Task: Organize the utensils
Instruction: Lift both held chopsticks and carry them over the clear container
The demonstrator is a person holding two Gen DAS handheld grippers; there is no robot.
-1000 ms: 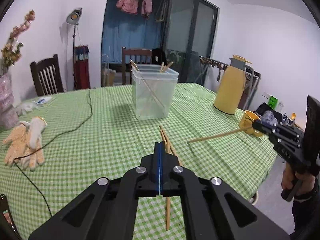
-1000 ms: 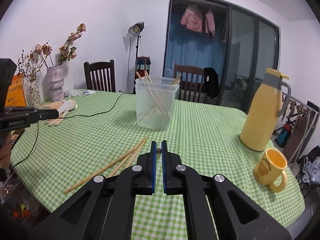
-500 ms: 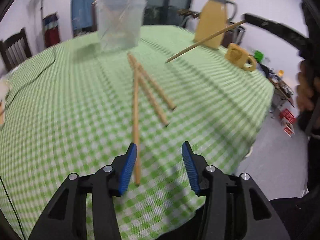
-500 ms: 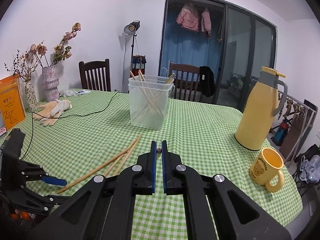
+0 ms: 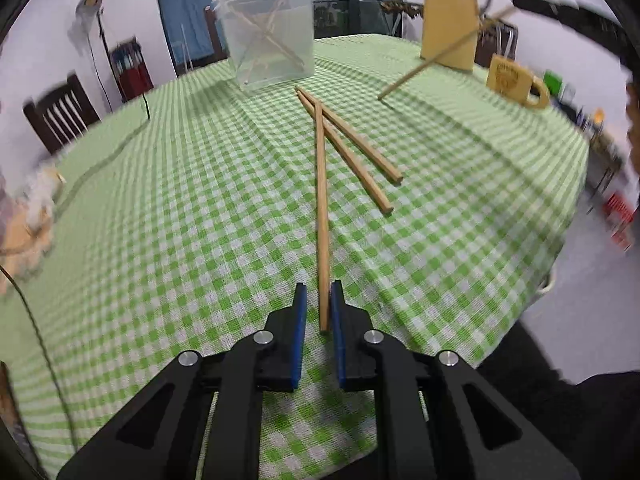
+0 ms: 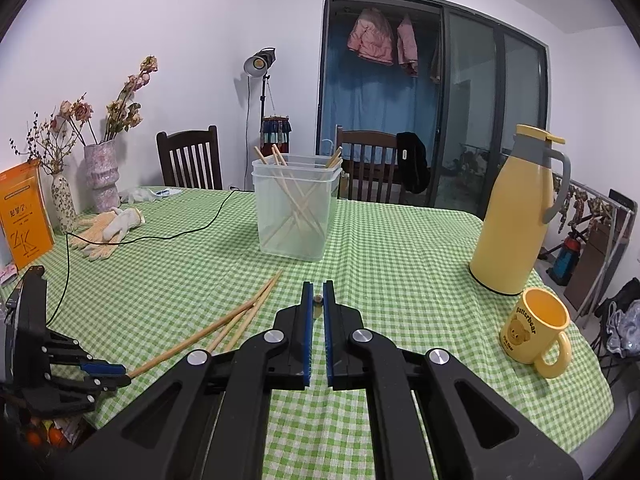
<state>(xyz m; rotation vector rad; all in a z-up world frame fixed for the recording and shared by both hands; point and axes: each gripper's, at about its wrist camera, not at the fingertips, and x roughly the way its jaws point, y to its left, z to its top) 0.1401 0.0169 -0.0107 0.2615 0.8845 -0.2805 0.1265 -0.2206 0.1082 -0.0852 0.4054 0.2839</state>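
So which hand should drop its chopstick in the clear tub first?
Probably the right gripper: it already holds a chopstick raised off the table. The left gripper is only now closing around a chopstick lying on the cloth, farther from the tub.

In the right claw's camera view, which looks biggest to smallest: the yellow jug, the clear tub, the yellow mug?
1. Yellow jug and clear tub: too alike to rank.
2. Yellow mug, smallest, although it sits nearest the camera.
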